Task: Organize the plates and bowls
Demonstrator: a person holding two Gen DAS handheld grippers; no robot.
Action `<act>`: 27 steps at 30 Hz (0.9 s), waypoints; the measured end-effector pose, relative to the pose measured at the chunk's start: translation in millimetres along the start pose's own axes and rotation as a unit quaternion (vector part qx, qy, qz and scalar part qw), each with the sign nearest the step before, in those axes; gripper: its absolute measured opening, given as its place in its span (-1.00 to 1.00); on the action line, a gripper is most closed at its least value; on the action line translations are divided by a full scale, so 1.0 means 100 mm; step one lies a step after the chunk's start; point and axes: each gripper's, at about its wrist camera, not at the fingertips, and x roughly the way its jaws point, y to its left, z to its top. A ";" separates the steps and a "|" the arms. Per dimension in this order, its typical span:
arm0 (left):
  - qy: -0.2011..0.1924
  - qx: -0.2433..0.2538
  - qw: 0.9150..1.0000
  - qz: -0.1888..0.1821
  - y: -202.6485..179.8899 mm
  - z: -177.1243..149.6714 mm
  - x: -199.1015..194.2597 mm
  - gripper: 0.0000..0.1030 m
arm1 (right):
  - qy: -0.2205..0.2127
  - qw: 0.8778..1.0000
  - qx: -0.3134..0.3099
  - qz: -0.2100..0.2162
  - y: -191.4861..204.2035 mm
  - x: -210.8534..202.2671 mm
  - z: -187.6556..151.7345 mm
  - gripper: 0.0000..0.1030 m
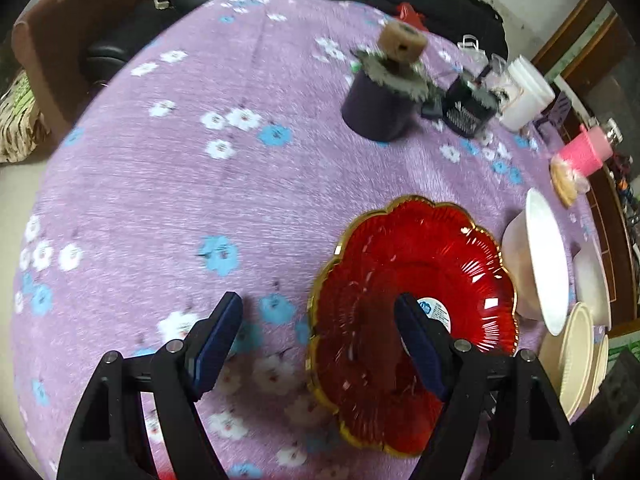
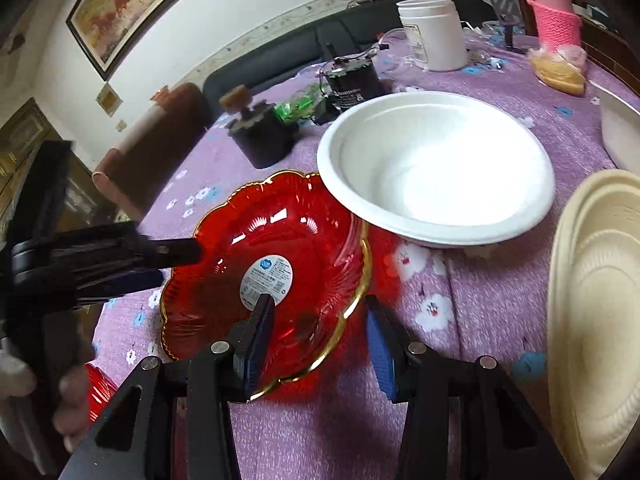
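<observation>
A red glass plate (image 1: 416,280) with a scalloped gold rim and a round label lies on the purple flowered cloth (image 1: 240,184). My left gripper (image 1: 320,320) is open and straddles its left rim, one finger over the plate and one over the cloth. My right gripper (image 2: 320,336) is open too. It has the red plate's (image 2: 280,240) near rim between its fingers, and the pads stand apart from the rim. The left gripper (image 2: 178,266) shows blurred at that plate's far left edge. A white bowl (image 2: 436,168) overlaps the plate's right rim.
Cream plates (image 2: 600,320) stand stacked at the right, with another white bowl (image 2: 620,132) behind them. At the back are a dark cylinder (image 1: 376,108) topped by a cork, a black device (image 1: 468,108), a white tub (image 1: 524,96) and a pink cup (image 1: 584,152). A brown chair (image 1: 44,60) stands at the table's far left.
</observation>
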 end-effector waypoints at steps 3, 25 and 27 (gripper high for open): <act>-0.001 0.022 1.000 0.012 -0.13 0.00 0.08 0.50 | -0.002 1.000 0.000 0.006 0.00 0.02 0.01 -0.04; -0.087 0.007 0.995 0.056 0.00 -0.62 -1.03 -0.33 | -0.058 0.994 -0.039 0.088 0.34 -0.63 -0.07 -0.65; -0.096 -0.002 0.994 0.057 0.08 -0.76 -1.18 -0.33 | -0.061 0.992 -0.052 0.103 0.45 -0.72 -0.14 -0.65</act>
